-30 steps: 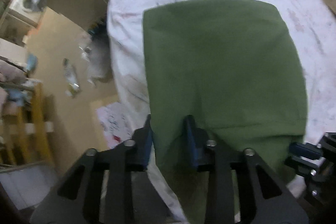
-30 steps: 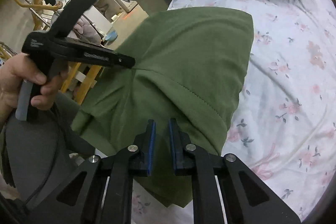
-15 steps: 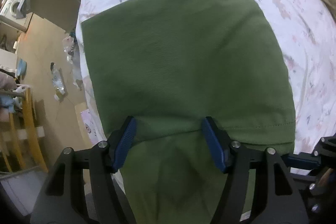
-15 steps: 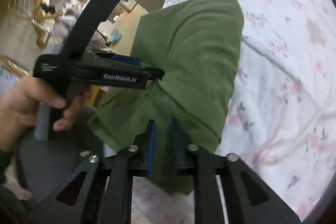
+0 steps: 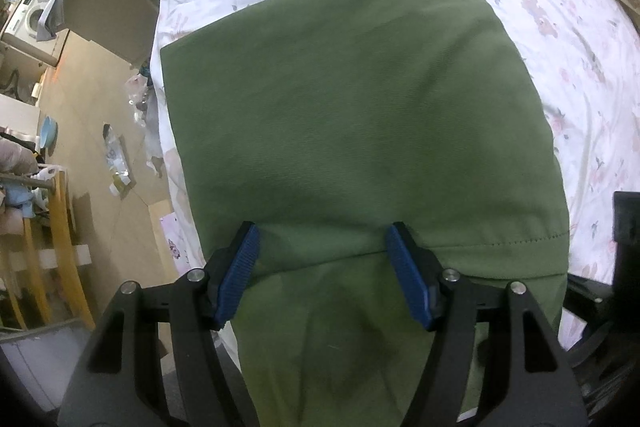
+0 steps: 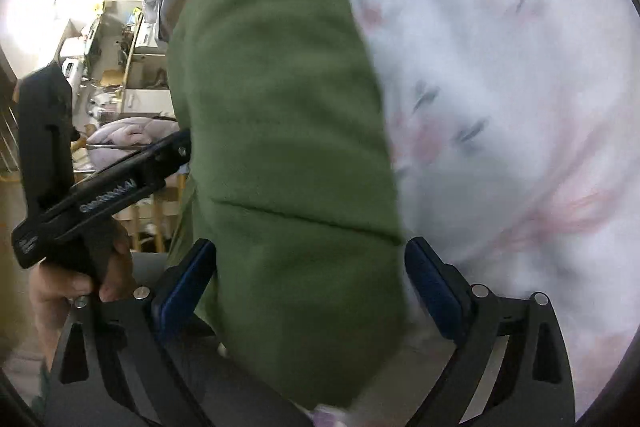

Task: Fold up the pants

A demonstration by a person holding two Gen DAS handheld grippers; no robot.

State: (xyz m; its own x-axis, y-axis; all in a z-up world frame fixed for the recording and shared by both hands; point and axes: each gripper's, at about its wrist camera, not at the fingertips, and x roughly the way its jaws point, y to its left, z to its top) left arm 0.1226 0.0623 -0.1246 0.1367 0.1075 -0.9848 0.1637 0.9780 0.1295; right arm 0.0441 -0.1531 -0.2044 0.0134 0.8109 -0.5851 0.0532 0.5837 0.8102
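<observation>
left gripper (image 5: 322, 269): jaws apart, just opened, over hem, pads clear of cloth | green pants (image 5: 360, 115): folded flat | floral bedsheet (image 5: 552, 39): beneath | floor (image 5: 92, 131): littered, left

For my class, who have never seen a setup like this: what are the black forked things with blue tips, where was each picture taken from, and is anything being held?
No robot here: a person holds a hand tool with two fingers in each hand, each with a camera looking along them. One picture looks past the left gripper, the other past the right gripper; that one also shows the person's hand gripping the left tool. Green pants, folded, lie on a flowered bedsheet. Both grippers' jaws have just opened; their blue pads stand apart over the cloth, pressing on nothing. Nothing is held.
</observation>
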